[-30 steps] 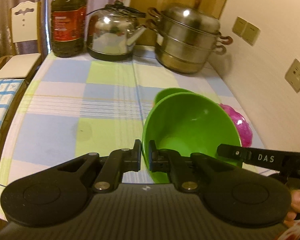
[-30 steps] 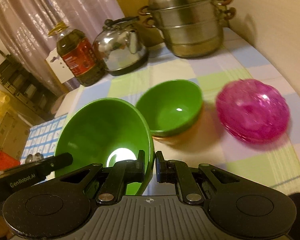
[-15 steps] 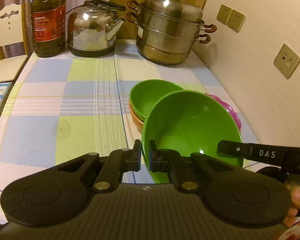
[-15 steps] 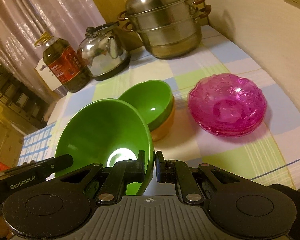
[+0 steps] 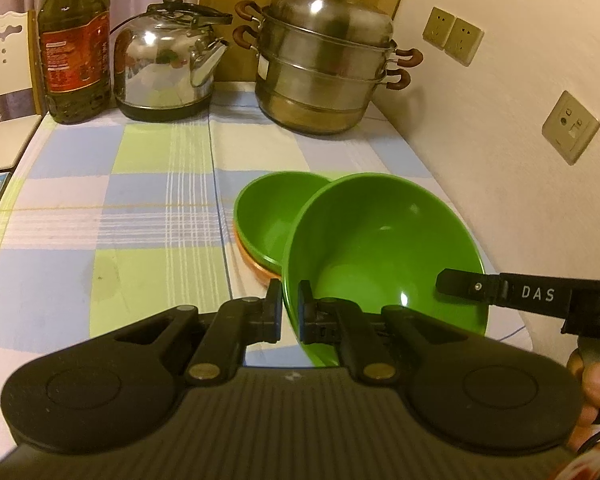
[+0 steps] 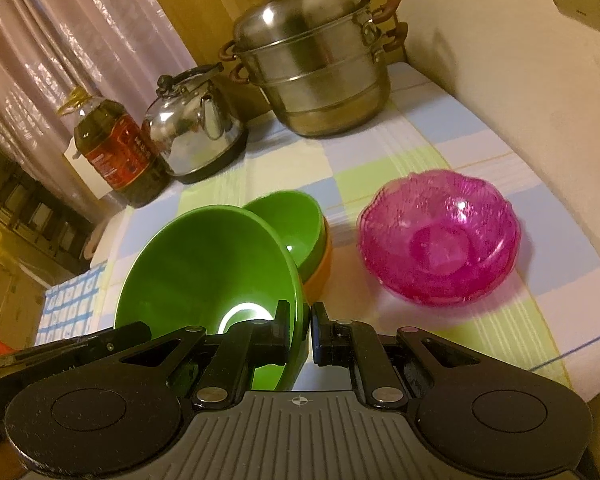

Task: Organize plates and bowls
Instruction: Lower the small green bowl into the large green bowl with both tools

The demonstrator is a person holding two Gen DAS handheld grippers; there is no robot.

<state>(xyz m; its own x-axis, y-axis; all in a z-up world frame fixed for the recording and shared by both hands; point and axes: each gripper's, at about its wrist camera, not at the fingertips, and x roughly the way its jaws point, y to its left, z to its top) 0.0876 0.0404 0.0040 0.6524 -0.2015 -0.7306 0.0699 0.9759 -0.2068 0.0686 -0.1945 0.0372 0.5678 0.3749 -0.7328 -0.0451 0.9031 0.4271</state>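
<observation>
A large green bowl (image 5: 384, 248) (image 6: 204, 268) hangs tilted above the checked table, held from both sides. My left gripper (image 5: 289, 312) is shut on its near left rim, and my right gripper (image 6: 302, 332) is shut on its right rim. In the left wrist view the right gripper's finger (image 5: 484, 290) shows at the bowl's far side. Just behind the held bowl, a smaller green bowl (image 5: 272, 212) (image 6: 296, 220) sits nested in an orange bowl (image 5: 256, 266) (image 6: 320, 272). A stack of pink glass bowls (image 6: 440, 236) rests to the right.
At the back stand an oil bottle (image 5: 74, 52), a steel kettle (image 5: 168, 64) and a stacked steel steamer pot (image 5: 324, 68). A wall with sockets (image 5: 570, 126) runs along the right. A white chair (image 5: 4, 60) stands at the left edge.
Both grippers have carried the large green bowl across the table towards the green-and-orange stack, so that stack and the pots have shifted in both views. Both grips stay shut.
</observation>
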